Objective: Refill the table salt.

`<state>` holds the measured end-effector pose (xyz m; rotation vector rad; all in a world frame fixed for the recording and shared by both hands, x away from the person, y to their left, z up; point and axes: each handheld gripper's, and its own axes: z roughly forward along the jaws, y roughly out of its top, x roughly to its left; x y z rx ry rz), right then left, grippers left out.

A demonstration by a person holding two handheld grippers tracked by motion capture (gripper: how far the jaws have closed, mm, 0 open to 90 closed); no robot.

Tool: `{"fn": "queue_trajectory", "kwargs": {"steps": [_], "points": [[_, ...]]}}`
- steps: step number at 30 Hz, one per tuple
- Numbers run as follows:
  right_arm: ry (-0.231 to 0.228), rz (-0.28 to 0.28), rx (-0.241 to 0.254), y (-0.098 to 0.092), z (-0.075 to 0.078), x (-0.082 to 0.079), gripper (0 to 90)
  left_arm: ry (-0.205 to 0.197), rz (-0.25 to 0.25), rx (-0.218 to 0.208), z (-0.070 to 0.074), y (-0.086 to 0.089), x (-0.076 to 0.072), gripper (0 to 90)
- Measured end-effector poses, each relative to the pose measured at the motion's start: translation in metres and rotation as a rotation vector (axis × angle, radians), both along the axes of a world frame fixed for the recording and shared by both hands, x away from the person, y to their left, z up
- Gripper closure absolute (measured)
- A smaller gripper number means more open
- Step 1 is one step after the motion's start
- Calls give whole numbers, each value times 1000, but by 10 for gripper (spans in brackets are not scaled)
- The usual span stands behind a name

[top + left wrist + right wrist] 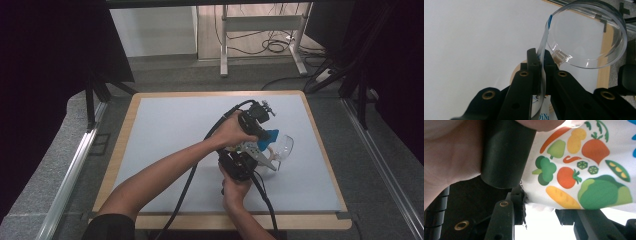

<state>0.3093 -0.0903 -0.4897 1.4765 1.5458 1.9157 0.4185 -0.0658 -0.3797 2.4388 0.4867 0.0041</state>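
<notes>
A: Starting at the left of the high view, which way is the packet lying from the left gripper [260, 131]?

B: It is sitting right in it. In the left gripper view the jaws are closed tight on the thin edge of the printed packet [543, 47], whose long axis is running up and slightly right toward the clear plastic bowl [596, 37] in the upper right of the frame.

A: And the right gripper [239, 161]?

B: It is sitting just below the left one in the high view, right of centre, both hands crowding together. In the right gripper view its jaws are standing partly apart, the left one against the lower edge of the packet [584, 167] with the vegetable print; I can't tell whether they are pinching it.

A: So which hand is nearer the bowl?

B: The left, I judge; its forearm is reaching diagonally in from the lower left.
</notes>
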Motion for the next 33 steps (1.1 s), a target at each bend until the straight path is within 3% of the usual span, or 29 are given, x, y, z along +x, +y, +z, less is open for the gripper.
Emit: {"fn": "queue_trajectory", "kwargs": {"steps": [33], "points": [[9, -11, 7, -2, -3, 0, 648, 4, -6, 6, -4, -4, 1, 889]]}}
